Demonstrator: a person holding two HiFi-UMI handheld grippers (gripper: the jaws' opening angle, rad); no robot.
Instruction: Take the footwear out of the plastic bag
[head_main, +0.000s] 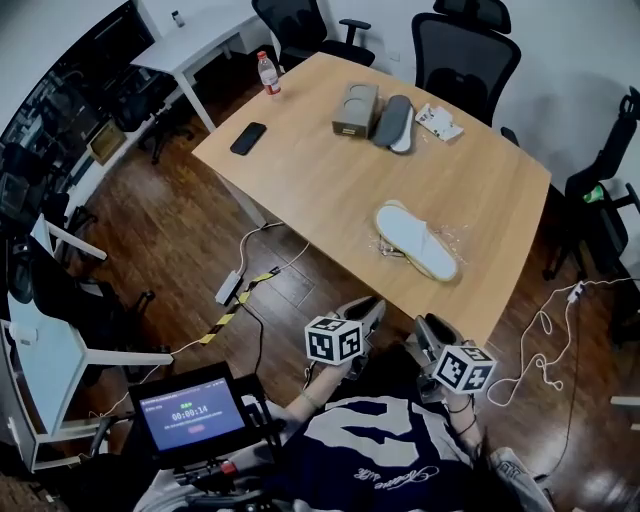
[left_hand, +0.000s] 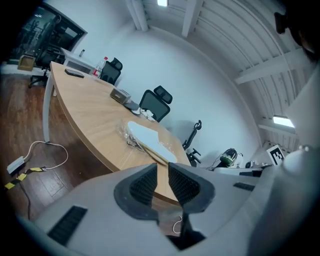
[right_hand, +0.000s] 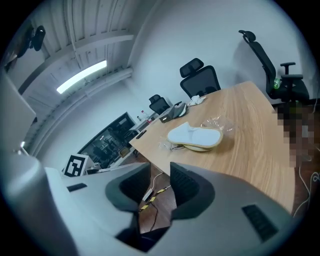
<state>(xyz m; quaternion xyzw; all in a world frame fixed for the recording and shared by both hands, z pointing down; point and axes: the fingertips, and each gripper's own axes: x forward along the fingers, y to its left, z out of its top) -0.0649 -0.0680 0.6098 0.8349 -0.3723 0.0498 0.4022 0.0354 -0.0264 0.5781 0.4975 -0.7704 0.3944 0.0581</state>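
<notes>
Both clear of the table (head_main: 330, 190) edge, lower centre: left gripper (left_hand: 162, 181) jaws narrowly apart, right gripper (right_hand: 160, 186) wider, nothing between; slippers (head_main: 415, 240) with plastic bag (right_hand: 217, 122) near that edge.

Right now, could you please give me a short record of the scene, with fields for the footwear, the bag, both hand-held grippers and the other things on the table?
Footwear: white slippers, stacked, near the table's near edge
Bag: clear plastic bag, crumpled around the slippers
Left hand-held gripper: jaws narrowly apart, empty, short of the table
Right hand-held gripper: jaws apart, empty, short of the table
Far end of table: phone, bottle, box, grey insole-like piece
Task state: slippers not yet grasped
</notes>
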